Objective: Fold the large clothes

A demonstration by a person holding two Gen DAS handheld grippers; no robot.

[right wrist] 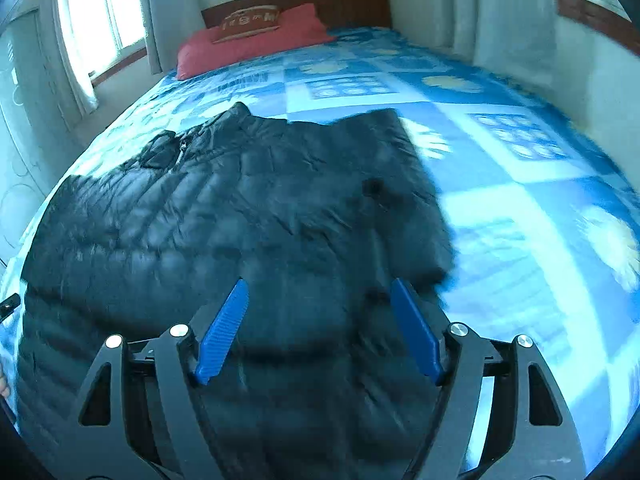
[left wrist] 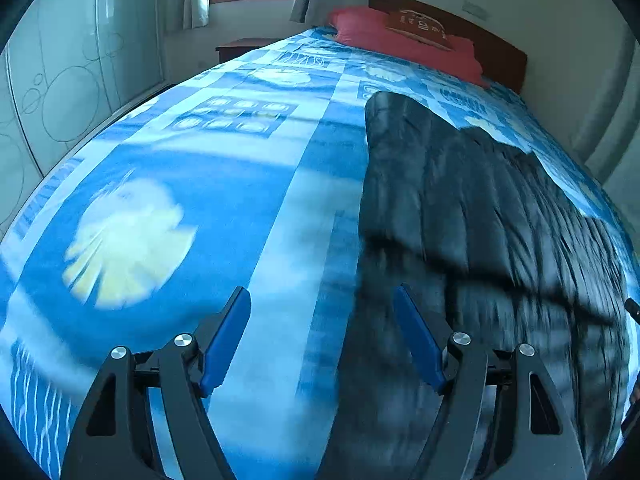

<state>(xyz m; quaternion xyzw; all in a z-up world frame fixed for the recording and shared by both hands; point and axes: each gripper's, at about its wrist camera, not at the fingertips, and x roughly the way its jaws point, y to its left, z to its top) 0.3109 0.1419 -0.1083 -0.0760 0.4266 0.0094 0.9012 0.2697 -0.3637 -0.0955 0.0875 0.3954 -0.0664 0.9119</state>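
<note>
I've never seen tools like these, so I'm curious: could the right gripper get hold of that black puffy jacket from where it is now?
Probably yes. The right gripper is open, directly over the black jacket, which lies spread on the bed with nothing on it or in between.

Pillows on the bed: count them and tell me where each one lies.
2. A red pillow lies at the head of the bed against the wooden headboard; a smaller brown printed cushion rests on top of it. Others may be hidden.
</note>
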